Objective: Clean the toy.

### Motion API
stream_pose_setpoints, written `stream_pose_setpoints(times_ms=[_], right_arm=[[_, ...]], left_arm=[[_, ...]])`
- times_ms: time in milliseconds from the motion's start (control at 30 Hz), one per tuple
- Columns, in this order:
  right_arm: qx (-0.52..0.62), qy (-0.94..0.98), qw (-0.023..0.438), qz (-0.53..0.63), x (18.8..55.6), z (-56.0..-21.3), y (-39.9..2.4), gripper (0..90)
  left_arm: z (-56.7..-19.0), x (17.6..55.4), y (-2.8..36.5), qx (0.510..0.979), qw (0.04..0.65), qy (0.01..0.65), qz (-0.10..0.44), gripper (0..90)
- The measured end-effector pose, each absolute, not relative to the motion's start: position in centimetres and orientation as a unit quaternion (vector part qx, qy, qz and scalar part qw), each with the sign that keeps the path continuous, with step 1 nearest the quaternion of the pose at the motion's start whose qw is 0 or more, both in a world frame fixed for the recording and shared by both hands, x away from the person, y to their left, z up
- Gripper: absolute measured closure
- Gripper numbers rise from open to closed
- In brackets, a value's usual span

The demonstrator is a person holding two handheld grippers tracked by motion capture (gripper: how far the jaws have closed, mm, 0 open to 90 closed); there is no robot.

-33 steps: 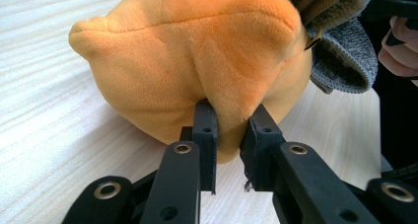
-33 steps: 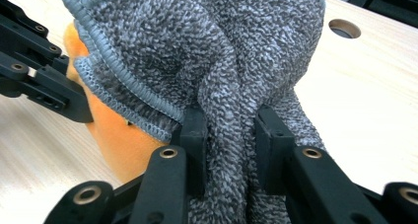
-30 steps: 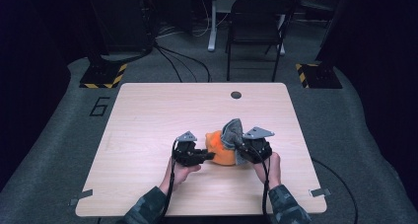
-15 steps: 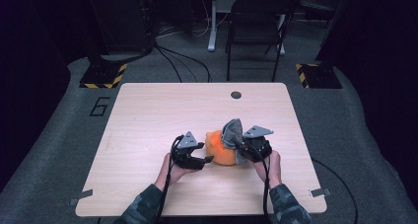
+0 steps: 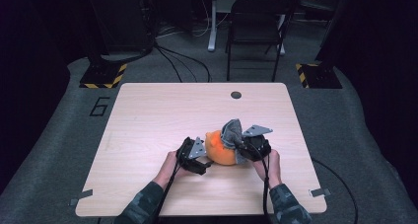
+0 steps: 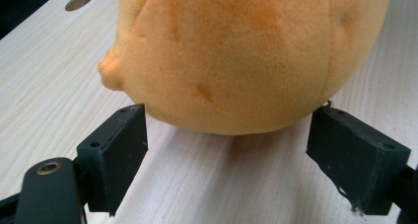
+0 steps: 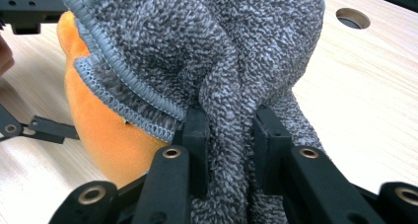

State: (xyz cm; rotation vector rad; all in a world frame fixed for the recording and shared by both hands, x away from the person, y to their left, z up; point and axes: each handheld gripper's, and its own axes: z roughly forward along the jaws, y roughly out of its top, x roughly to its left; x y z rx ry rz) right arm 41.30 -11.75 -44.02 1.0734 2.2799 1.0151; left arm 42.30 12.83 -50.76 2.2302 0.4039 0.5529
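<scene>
Toward the near edge of the wooden table (image 5: 148, 115), slightly right of its middle, an orange plush toy (image 5: 218, 149) lies with a grey knitted cloth (image 5: 230, 132) draped over its right side. The left gripper (image 5: 201, 161) sits just left of the toy; its jaws have just been opening and now stand apart, flanking the plush without pressing it. The right gripper (image 5: 240, 147) is clamped tight on a bunched fold of the cloth.
</scene>
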Motion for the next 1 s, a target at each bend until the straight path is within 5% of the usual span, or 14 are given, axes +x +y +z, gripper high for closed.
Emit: stream_pose_setpoints(times_ms=[267, 633, 900, 1000], right_arm=[[0.385, 0.821, 0.21, 0.366, 41.5, -44.1, -11.8, 71.6], [0.389, 0.815, 0.203, 0.379, 41.2, -44.2, -11.6, 71.4], [0.407, 0.796, 0.236, 0.381, 40.6, -42.5, -14.1, 71.3], [0.434, 0.785, 0.284, 0.339, 40.6, -43.0, -16.1, 71.1]], left_arm=[[-51.4, 42.7, 12.5, 0.875, 0.404, 0.156, 0.216, 22.5], [-51.7, 42.6, 12.5, 0.869, 0.414, 0.161, 0.221, 63.9], [-51.8, 42.7, 12.7, 0.864, 0.421, 0.172, 0.217, 70.0], [-51.9, 42.7, 12.7, 0.862, 0.423, 0.173, 0.218, 70.0]])
